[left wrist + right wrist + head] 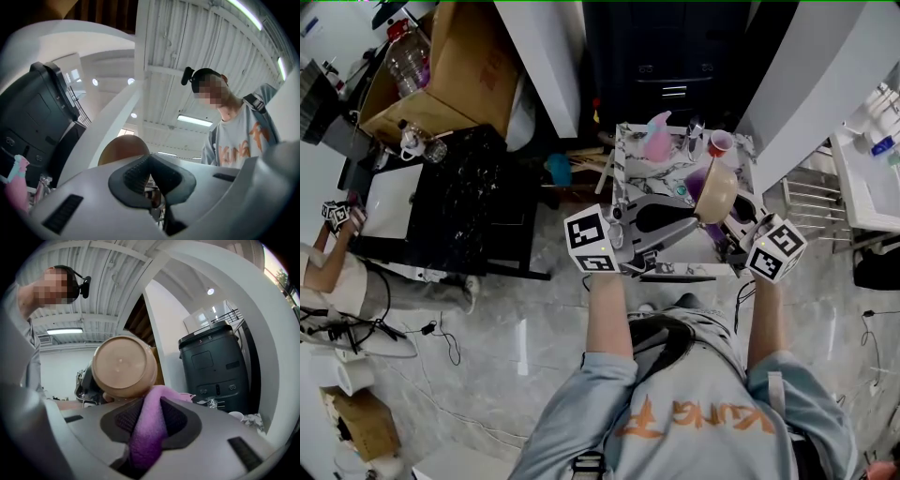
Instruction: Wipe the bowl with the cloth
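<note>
I hold a tan bowl [716,190] tilted above the small marble table [630,159]. My left gripper [697,218] reaches in from the left and is shut on the bowl's rim. In the left gripper view, part of the bowl [123,149] shows just behind the closed left gripper [150,164]. The right gripper [149,409] is shut on a purple cloth [151,425], which reaches up to the bowl's underside [123,365]. In the head view the cloth [697,180] shows beside the bowl, and the right gripper [727,228] is below it.
A pink spray bottle [657,137] and a red cup [721,142] stand at the table's far side. A black table [459,202] and a cardboard box [459,66] are to the left, with another person [328,267] seated there. A dark bin [213,366] stands ahead.
</note>
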A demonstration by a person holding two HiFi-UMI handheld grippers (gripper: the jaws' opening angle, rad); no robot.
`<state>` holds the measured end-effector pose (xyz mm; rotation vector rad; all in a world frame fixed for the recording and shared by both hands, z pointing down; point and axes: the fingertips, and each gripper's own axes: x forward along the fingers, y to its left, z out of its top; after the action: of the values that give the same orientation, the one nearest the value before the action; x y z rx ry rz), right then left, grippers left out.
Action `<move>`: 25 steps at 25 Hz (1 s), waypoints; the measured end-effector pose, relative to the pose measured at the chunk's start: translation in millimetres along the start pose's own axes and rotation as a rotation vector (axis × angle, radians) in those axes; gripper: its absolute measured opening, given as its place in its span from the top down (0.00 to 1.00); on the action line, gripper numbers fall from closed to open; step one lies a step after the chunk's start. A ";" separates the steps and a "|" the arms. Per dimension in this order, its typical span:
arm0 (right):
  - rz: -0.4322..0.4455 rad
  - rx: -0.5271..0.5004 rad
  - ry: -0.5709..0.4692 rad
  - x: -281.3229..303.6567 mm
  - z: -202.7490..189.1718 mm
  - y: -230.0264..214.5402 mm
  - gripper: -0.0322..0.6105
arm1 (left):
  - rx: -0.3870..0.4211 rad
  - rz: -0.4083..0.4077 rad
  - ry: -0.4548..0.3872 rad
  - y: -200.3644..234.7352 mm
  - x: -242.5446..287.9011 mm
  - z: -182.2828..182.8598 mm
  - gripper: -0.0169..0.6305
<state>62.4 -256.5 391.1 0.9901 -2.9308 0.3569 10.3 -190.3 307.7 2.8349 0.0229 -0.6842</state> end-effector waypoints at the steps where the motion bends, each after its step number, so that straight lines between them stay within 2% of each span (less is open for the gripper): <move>1: 0.012 -0.005 0.008 2.1 -1.7 3.2 0.75 | 0.002 0.033 -0.010 5.5 -2.6 1.5 0.93; 7: 0.081 -0.005 0.051 12.5 -10.8 19.2 0.75 | -0.010 0.194 -0.067 33.6 -16.4 8.7 0.93; 12: 0.199 -0.044 0.097 18.6 -15.5 44.9 0.76 | -0.022 0.324 -0.072 55.2 -27.9 9.2 0.93; 15: 0.247 -0.049 0.083 18.3 -10.0 54.7 0.76 | -0.031 0.410 -0.053 69.0 -40.2 6.8 0.93; 17: 0.276 -0.027 0.037 15.1 -0.3 57.3 0.76 | -0.044 0.447 -0.056 74.7 -49.0 5.9 0.93; 20: 0.294 0.021 -0.051 9.4 17.2 54.9 0.76 | -0.063 0.471 -0.052 79.2 -54.7 1.4 0.93; 25: 0.219 0.055 -0.157 2.4 38.5 37.4 0.76 | -0.065 0.430 -0.044 75.1 -49.4 -0.1 0.93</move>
<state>39.8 -237.7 346.1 0.7337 -3.1982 0.3844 -28.6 -261.7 346.2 2.6296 -0.5430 -0.6310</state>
